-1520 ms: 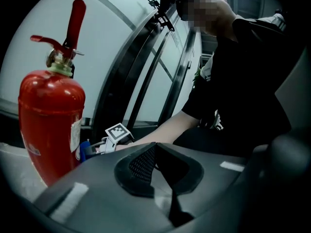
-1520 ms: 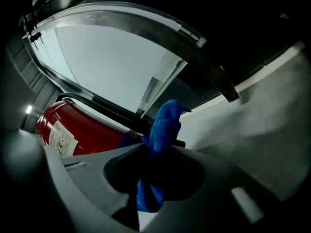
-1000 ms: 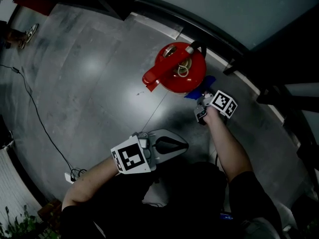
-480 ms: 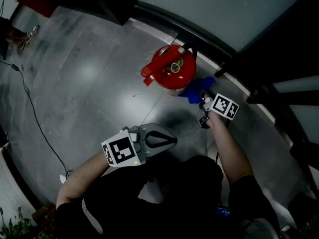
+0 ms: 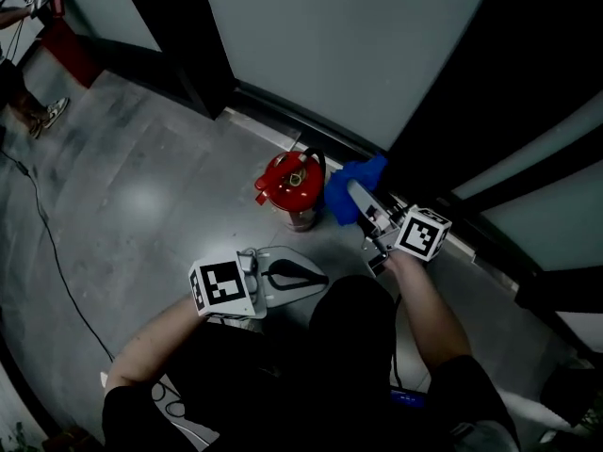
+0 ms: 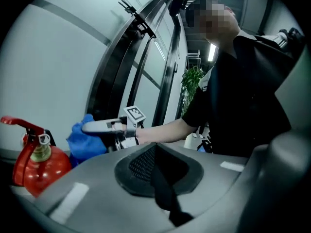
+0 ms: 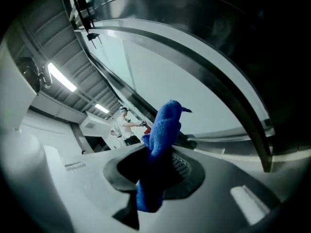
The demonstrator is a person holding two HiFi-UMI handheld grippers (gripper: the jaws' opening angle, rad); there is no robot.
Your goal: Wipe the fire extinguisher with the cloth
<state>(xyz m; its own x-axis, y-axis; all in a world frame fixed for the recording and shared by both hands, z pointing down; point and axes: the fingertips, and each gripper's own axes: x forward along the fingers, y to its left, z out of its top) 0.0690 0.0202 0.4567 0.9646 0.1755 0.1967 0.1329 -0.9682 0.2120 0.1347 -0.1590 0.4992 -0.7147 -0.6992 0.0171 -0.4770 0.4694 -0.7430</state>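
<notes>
The red fire extinguisher (image 5: 294, 188) stands upright on the grey floor (image 5: 141, 196), with a red lever, a pull ring and a black hose on top. At its 3 o'clock, the right gripper (image 5: 357, 196) pinches a bunched blue cloth (image 5: 341, 199) just beside the cylinder. The left gripper (image 5: 316, 277), at the extinguisher's 6 o'clock, has its jaws closed on nothing.

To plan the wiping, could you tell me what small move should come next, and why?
Probably swing the right gripper down and left: its jaws clamp the blue fluffy cloth beside the red metal fire extinguisher, which its own view misses.
</notes>
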